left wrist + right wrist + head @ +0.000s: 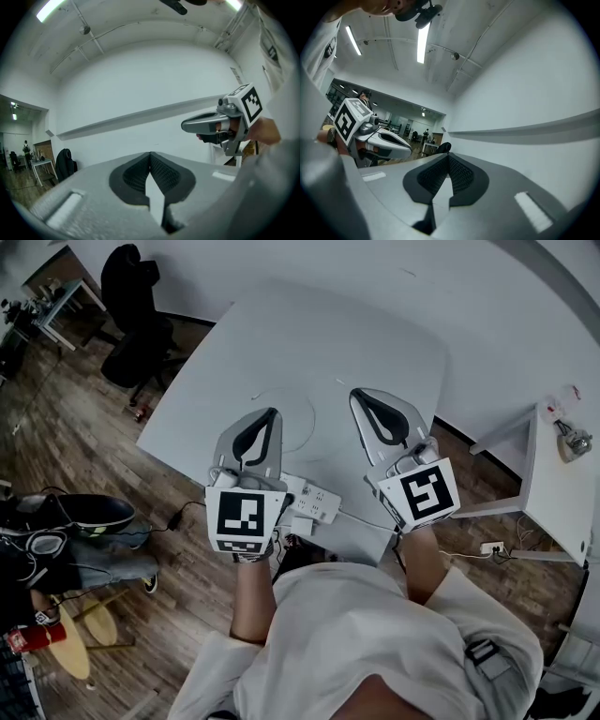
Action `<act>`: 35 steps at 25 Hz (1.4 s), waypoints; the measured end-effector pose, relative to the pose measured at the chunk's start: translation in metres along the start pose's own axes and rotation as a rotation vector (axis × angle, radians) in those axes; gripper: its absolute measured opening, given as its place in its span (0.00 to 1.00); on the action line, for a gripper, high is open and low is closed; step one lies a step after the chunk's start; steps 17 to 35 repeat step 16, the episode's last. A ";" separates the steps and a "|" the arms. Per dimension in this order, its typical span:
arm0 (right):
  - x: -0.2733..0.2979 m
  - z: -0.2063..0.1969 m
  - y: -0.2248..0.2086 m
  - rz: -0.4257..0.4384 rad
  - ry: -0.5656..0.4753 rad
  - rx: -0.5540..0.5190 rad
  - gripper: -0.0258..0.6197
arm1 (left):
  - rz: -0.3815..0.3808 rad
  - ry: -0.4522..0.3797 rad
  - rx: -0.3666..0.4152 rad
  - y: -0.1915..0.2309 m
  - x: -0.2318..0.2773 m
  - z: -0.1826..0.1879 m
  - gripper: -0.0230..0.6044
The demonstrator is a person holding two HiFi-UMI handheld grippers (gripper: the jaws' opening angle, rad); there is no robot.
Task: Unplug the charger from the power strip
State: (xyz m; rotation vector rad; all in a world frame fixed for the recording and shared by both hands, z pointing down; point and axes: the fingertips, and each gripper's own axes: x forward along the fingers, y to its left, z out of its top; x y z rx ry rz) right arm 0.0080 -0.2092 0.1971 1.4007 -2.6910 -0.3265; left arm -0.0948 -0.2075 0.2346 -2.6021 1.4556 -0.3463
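In the head view a white power strip (317,503) lies on the near edge of the white table (375,343), partly hidden behind my grippers. A small white block (302,525) sits against its near side; I cannot tell if it is the charger. A thin white cable (364,519) runs off to the right. My left gripper (271,414) and right gripper (360,396) are held high above the table, side by side, both shut and empty. The left gripper view shows its shut jaws (150,155) pointing at a bare wall, with the right gripper (185,125) alongside. The right gripper view shows the same, shut (449,157).
A black office chair (131,315) stands beyond the table's far left corner. A white side table (555,493) is at the right, with a floor socket (492,547) under it. Shoes (89,514) and a low wooden stool (77,652) are on the floor at left.
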 end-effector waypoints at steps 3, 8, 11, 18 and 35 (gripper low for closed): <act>0.002 0.005 0.004 0.008 -0.003 -0.005 0.04 | -0.017 -0.010 0.001 -0.002 0.001 0.005 0.04; 0.001 0.004 0.004 0.007 0.003 0.000 0.04 | -0.028 -0.013 0.000 -0.007 0.001 0.008 0.04; -0.001 0.001 0.002 0.006 0.008 0.000 0.04 | -0.022 -0.015 0.005 -0.009 0.001 0.009 0.04; -0.005 0.000 0.001 0.012 0.012 -0.010 0.04 | -0.014 -0.022 0.010 -0.013 0.001 0.011 0.04; -0.005 0.000 0.001 0.012 0.012 -0.010 0.04 | -0.014 -0.022 0.010 -0.013 0.001 0.011 0.04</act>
